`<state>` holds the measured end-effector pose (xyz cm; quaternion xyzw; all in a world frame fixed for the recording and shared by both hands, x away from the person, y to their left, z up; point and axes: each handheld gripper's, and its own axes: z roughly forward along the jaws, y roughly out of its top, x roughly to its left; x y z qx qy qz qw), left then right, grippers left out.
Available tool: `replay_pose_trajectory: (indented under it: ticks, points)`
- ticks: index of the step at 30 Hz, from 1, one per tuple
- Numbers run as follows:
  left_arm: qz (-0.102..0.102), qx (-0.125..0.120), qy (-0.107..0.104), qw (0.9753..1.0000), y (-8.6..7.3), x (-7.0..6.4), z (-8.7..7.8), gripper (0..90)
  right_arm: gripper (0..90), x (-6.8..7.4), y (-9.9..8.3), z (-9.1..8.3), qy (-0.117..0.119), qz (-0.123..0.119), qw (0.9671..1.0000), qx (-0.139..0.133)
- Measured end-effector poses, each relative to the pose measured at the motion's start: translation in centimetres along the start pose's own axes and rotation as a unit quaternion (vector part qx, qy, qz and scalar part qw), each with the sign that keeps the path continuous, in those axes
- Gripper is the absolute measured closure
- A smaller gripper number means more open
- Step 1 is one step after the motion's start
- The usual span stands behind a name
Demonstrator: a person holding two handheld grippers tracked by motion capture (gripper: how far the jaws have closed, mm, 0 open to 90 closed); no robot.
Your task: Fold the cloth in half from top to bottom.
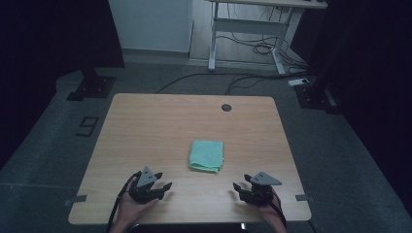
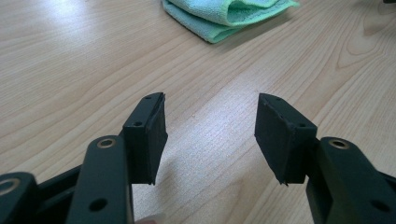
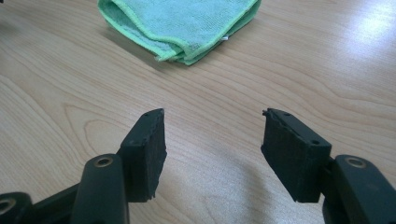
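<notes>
Both grippers sit low at the near edge of the wooden table [image 1: 145, 121], nothing held. Left gripper [image 1: 154, 188] has its jaws spread wide, right gripper [image 1: 248, 190] likewise, bare wood in both gaps.

Folded green cloth [image 1: 206, 156] lies flat mid-table, between the two grippers and a bit farther out, apart from both.

Risks, as a guess: a pinch may catch just the top layer at the stacked near edge [image 3: 182, 53], so the cloth unfolds or drags instead of lifting whole; jaws coming in too flat could push it across the smooth wood; uneven pull from the two sides could skew it.

Cloth is near square, long axis slightly along near-far, loose layered edges toward the person, fold side looks far, not sure
</notes>
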<state>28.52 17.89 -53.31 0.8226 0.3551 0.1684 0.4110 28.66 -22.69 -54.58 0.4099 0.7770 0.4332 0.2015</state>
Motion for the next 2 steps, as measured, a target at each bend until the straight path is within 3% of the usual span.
replay_pose_trajectory:
  ticks: [2]
  points:
    - [-0.001,0.001,0.001,1.0,-0.04,0.05,-0.02,43.3,38.8,-0.03,0.01,0.02,0.001,0.0,1.0,-0.001]
